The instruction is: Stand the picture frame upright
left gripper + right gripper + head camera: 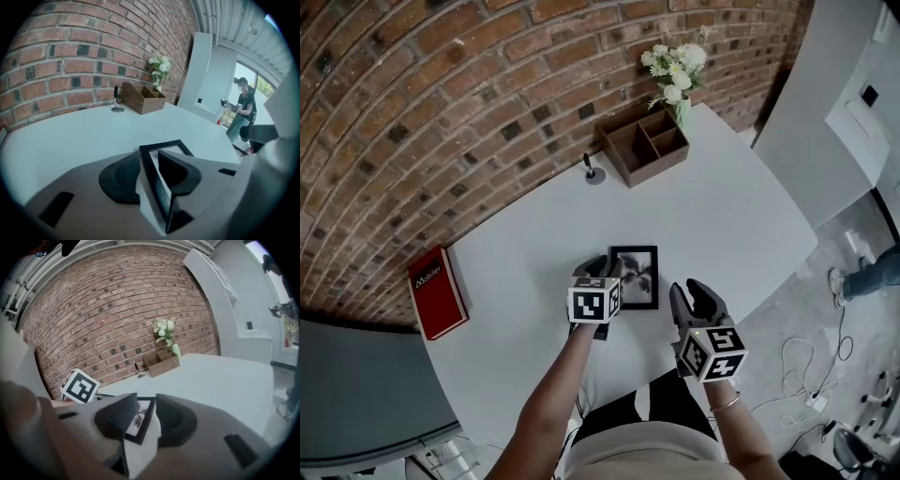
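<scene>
A black picture frame [635,277] with a dark flower print lies flat on the white table [722,216]. My left gripper [605,270] is down at the frame's left edge. In the left gripper view the frame's [159,144] left border runs through the gap of the left gripper [149,157], and I see no pad pressing on it. My right gripper [694,298] stands open just right of the frame, apart from it. The right gripper view shows the frame's [139,418] near corner beyond the open right gripper [146,401], and the left gripper's marker cube [79,386] beside it.
A wooden desk organiser [644,145] and a vase of white flowers [675,70] stand at the table's far side by the brick wall. A small pen stand [593,173] is left of them. A red book [438,292] lies at the left edge. A person [241,112] stands far off.
</scene>
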`<state>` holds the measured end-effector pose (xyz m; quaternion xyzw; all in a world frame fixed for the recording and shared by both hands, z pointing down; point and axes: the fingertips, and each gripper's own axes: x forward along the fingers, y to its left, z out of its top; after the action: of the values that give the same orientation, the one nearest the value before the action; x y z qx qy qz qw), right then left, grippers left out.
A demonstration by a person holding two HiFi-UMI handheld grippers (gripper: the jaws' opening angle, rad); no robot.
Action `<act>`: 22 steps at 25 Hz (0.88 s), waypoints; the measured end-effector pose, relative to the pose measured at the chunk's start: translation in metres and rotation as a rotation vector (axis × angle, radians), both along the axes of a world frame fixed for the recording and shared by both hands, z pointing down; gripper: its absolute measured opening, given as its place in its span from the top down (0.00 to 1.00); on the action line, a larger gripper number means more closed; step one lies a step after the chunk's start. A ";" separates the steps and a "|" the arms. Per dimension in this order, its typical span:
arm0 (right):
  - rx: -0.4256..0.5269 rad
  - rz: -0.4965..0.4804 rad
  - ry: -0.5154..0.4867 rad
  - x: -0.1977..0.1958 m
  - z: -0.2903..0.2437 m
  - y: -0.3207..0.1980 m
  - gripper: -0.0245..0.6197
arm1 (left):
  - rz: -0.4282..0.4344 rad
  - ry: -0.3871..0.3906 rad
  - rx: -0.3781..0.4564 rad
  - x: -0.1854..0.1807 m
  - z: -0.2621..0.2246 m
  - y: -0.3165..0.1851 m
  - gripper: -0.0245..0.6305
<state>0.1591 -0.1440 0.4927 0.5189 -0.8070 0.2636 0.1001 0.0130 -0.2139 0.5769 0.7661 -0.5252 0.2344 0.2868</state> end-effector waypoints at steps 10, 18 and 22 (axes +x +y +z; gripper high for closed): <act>-0.016 0.001 0.007 0.001 0.007 -0.002 0.79 | -0.001 0.003 -0.094 0.004 0.021 -0.001 0.79; -0.034 -0.008 0.010 -0.004 0.013 -0.002 0.79 | -0.002 0.019 -0.122 0.006 0.022 -0.001 0.80; -0.047 -0.013 0.019 -0.008 0.017 -0.001 0.79 | -0.007 0.011 -0.129 0.007 0.022 0.000 0.82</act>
<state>0.1514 -0.1450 0.5100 0.5134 -0.8030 0.2770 0.1215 0.0200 -0.2141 0.5986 0.7454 -0.5103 0.2624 0.3392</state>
